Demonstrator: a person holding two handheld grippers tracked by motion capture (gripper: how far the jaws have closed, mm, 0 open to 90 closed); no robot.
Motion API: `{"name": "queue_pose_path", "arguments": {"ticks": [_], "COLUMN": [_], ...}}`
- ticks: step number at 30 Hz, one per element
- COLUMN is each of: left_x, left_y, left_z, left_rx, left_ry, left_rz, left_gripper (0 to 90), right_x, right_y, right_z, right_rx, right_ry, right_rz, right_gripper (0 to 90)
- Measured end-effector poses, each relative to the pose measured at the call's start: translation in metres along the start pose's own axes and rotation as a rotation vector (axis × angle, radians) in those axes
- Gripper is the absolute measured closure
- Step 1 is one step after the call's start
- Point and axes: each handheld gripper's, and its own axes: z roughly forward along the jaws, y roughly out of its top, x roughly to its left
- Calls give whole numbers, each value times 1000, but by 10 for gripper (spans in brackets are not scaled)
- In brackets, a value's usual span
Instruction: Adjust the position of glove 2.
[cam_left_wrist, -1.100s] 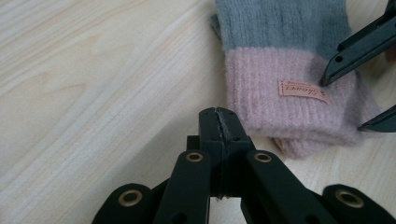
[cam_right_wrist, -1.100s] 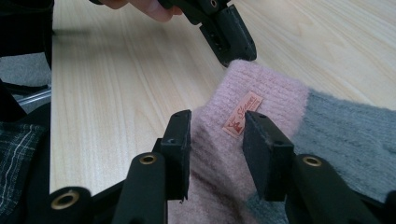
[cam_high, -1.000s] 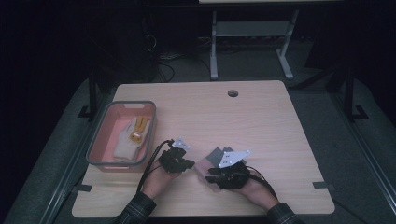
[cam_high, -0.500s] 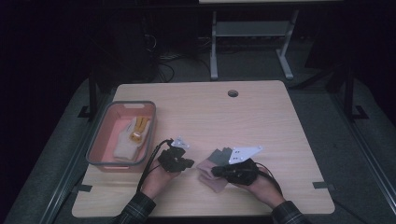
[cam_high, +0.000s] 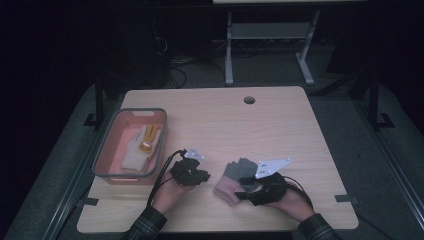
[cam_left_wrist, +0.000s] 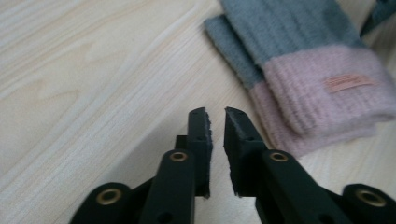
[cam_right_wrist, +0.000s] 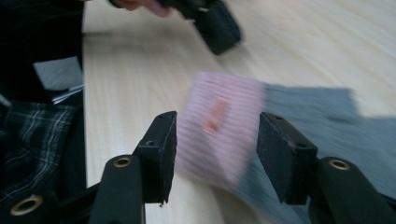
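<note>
A pair of grey knitted gloves with pink cuffs (cam_high: 229, 176) lies flat on the wooden table (cam_high: 280, 130) between my two grippers. My left gripper (cam_high: 203, 176) rests just left of them. Its jaws (cam_left_wrist: 215, 112) have just been opening and show a narrow gap with nothing in it; the gloves (cam_left_wrist: 322, 79) lie ahead to its right. My right gripper (cam_high: 241, 192) sits at the gloves' near right edge. Its jaws (cam_right_wrist: 218, 119) have just been opening and stand wide, with the blurred pink cuff (cam_right_wrist: 210, 140) between them and the pads clear of it.
A pink bin with a grey rim (cam_high: 107, 150) stands at the table's left and holds a yellow and white glove (cam_high: 142, 145). A round cable hole (cam_high: 249, 100) is near the far edge. The left gripper (cam_right_wrist: 217, 28) appears at the top of the right gripper view.
My right hand has drawn back to the right and its jaws have opened off the gloves. The left gripper has stayed in place and its jaws have parted slightly.
</note>
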Motion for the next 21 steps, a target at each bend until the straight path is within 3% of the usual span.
{"name": "queue_pose_path", "arguments": {"ticks": [3, 6, 11, 15, 21], "left_x": [-4, -9, -21, -36, -55], "left_y": [4, 9, 21, 31, 40], "left_z": [-4, -4, 5, 15, 35], "left_rx": [-28, -36, -42, -34, -4], "left_ry": [-23, -30, -46, -46, -28], "left_rz": [0, 13, 41, 64, 99], "left_gripper": [708, 530, 311, 194, 144], "right_x": [-9, -20, -35, -46, -57], "right_y": [-9, -21, -43, -56, -65], "right_z": [-13, -25, -44, -56, -58], "right_rx": [1, 17, 50, 60, 76], "right_ry": [-78, -159, -296, -358, -415], "right_rz": [30, 75, 126, 159, 198], "right_gripper": [425, 351, 241, 197, 182]}}
